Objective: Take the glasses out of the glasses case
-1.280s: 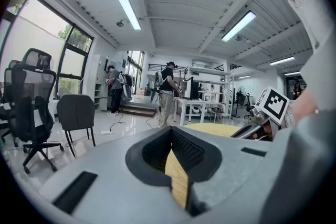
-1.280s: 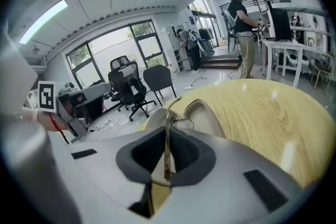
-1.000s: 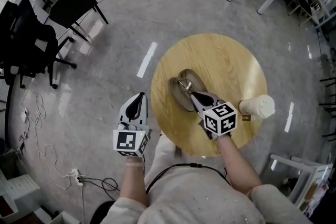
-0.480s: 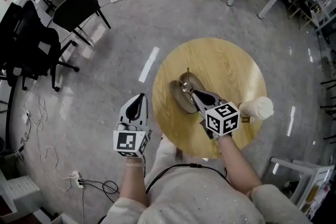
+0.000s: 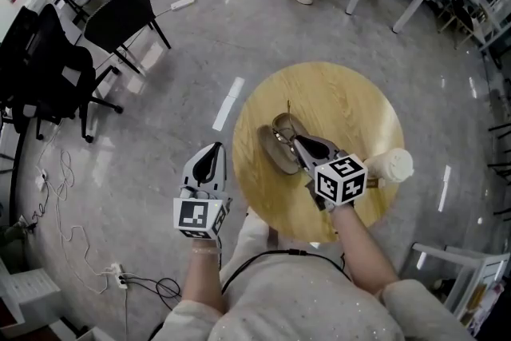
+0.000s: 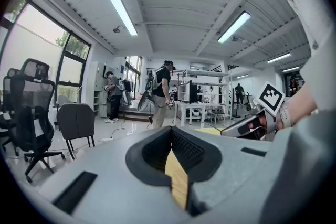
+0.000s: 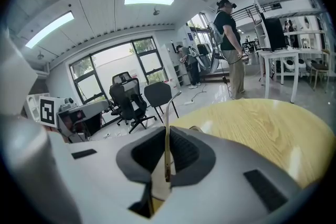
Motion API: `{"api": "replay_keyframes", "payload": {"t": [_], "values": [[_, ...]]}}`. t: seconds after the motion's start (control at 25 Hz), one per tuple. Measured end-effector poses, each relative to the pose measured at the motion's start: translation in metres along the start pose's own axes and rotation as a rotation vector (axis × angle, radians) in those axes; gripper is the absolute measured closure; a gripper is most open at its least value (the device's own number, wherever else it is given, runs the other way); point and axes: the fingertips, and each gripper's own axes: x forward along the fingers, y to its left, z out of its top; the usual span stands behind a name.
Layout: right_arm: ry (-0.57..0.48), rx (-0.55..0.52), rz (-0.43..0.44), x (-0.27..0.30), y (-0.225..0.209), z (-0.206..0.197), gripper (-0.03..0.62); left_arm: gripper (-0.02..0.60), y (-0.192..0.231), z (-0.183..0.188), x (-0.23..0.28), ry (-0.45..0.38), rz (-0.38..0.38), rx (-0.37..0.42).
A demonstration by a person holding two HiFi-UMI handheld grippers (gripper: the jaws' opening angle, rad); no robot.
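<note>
Temple of glasses pinched by right gripper, jaws almost together; temple stood upright over case, so lift judged straight up; left gripper held left of case, closed, empty

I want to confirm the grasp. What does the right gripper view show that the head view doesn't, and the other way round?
Only the right gripper view: the right hand-held gripper shut on the thin temple arm of the glasses, which stands upright between its pads. Only the head view: the glasses case lying fully open on the round wooden table beneath that gripper, and the white bottle at the table's edge. Both: that table and the black chairs on the floor.
</note>
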Motion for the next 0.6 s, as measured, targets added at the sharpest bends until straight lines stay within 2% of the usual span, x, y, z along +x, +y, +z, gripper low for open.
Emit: {"api": "replay_keyframes", "payload": {"t": [0.6], "values": [[-0.04, -0.004, 0.018, -0.012, -0.004, 0.013, 0.565, 0.578, -0.014, 0.009, -0.003, -0.012, 0.002, 0.023]]}}
